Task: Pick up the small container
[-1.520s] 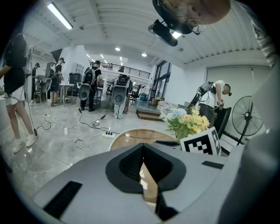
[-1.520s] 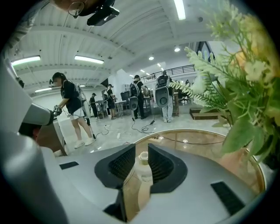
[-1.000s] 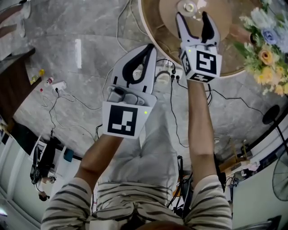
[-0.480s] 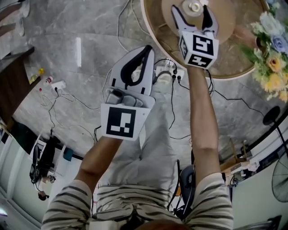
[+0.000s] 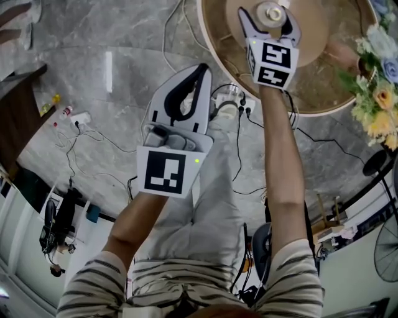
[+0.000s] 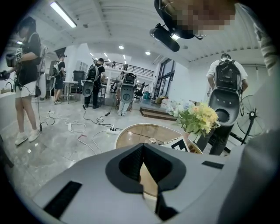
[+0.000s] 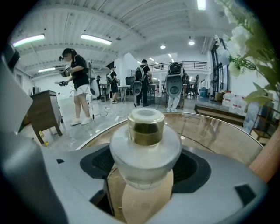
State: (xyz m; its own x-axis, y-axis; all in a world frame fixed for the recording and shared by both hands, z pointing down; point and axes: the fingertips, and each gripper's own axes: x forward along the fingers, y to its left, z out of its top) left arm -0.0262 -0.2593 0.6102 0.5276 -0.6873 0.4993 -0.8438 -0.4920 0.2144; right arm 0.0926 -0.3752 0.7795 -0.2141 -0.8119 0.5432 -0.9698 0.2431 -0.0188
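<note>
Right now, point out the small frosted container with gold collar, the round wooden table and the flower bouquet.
small frosted container [image 7: 145,151]: right gripper view, frosted body.
round wooden table [image 5: 323,74]: head view, bare top.
flower bouquet [image 5: 382,97]: head view, yellow bloom.

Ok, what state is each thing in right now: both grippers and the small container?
Small container: upright on the round table, cap on.
Right gripper: open, jaws on either side of the container, not clamped on it.
Left gripper: shut, empty, held over the floor beside the table.
</note>
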